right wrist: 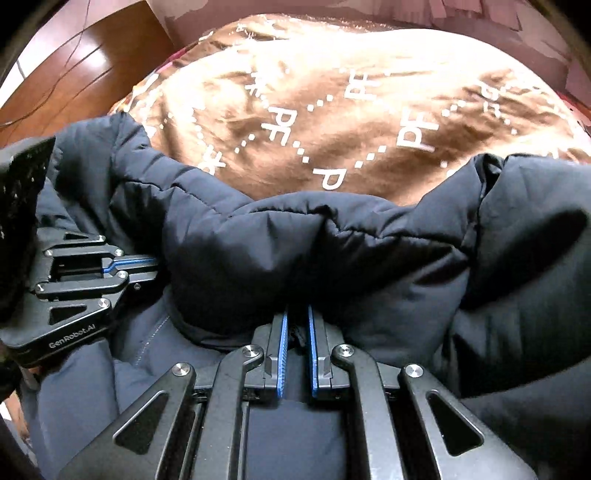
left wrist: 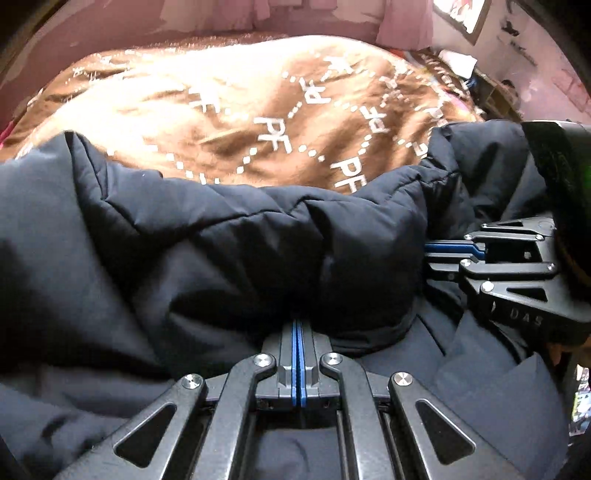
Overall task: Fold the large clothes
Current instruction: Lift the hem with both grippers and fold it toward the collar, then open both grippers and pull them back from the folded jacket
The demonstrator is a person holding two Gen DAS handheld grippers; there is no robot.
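"PF" is printed repeatedly in white on the brown blanket point(right wrist: 369, 122). "GenRobot.AI" is read on the left hand-held gripper point(right wrist: 155, 263), and "UAS" on the right hand-held gripper point(left wrist: 428, 248).

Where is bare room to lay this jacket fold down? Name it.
The brown blanket beyond the jacket lies bare up to the pink wall. Nearer, jacket folds crowd around both tongs, left and right.
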